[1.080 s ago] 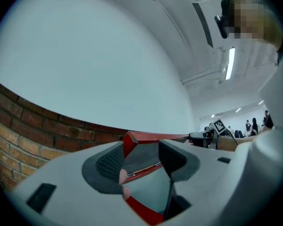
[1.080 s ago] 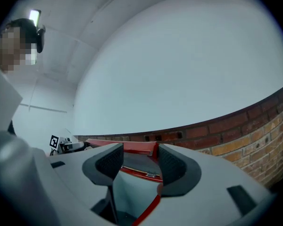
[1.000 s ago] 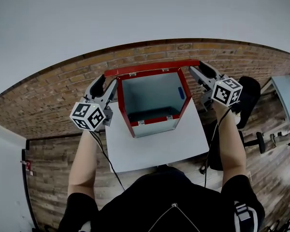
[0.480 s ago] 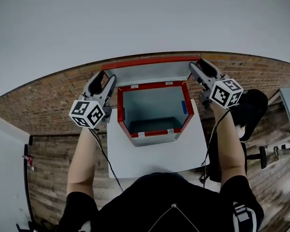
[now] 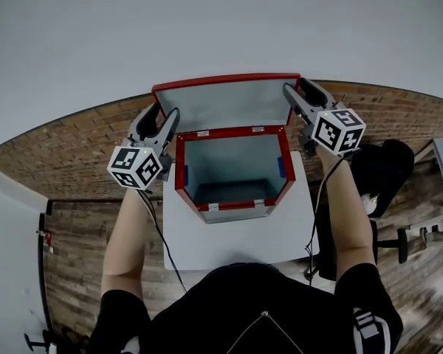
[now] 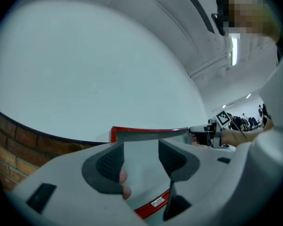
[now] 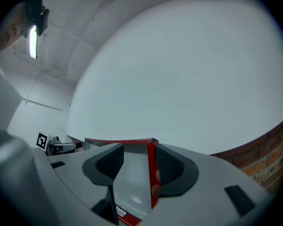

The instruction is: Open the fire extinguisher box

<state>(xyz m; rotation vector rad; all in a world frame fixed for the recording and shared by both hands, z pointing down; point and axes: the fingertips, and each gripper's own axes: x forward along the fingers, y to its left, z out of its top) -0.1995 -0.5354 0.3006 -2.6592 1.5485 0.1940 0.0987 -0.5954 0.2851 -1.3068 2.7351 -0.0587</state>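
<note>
White table (image 5: 236, 236) | box lid (image 5: 229, 105) raised between left gripper (image 5: 165, 115), right gripper (image 5: 295, 87)

Both forearms are stretched toward 12 o'clock, left gripper (image 5: 164, 116) at 10, right gripper (image 5: 297, 90) at 2; both jaws are spread apart.

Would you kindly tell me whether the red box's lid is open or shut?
Open: the red-rimmed grey lid stands raised behind the red metal box, exposing its grey interior.
</note>
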